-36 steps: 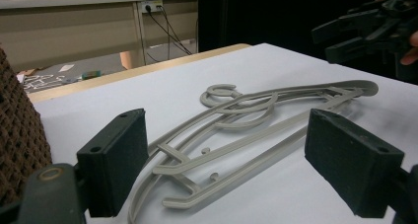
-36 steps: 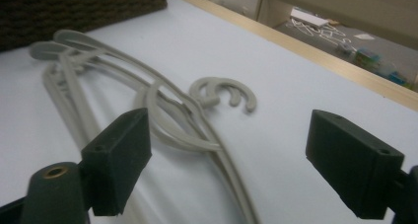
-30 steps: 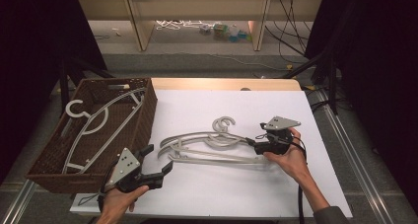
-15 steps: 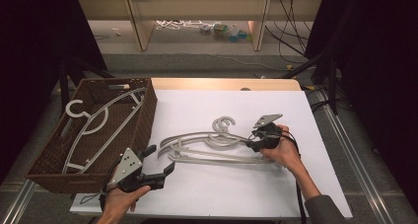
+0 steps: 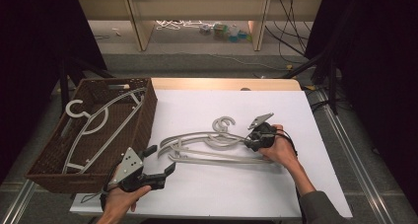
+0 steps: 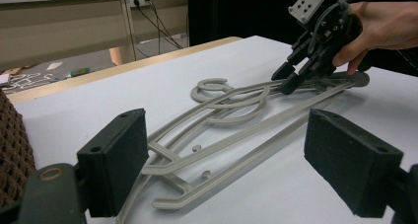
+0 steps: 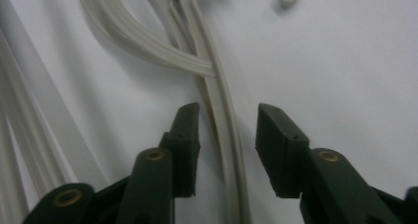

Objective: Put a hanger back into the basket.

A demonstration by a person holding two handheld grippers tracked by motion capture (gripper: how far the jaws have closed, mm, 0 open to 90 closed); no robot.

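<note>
1. Our right tongs stand spread, straddling an arm of the grey hangers without pinching it.
2. The hangers lie on the counter, just right of the wicker basket.
3. Our left tongs hover spread near the hangers' left ends.

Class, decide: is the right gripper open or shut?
Open: the right gripper has its jaws apart, straddling a grey hanger's bar without clamping it.
</note>
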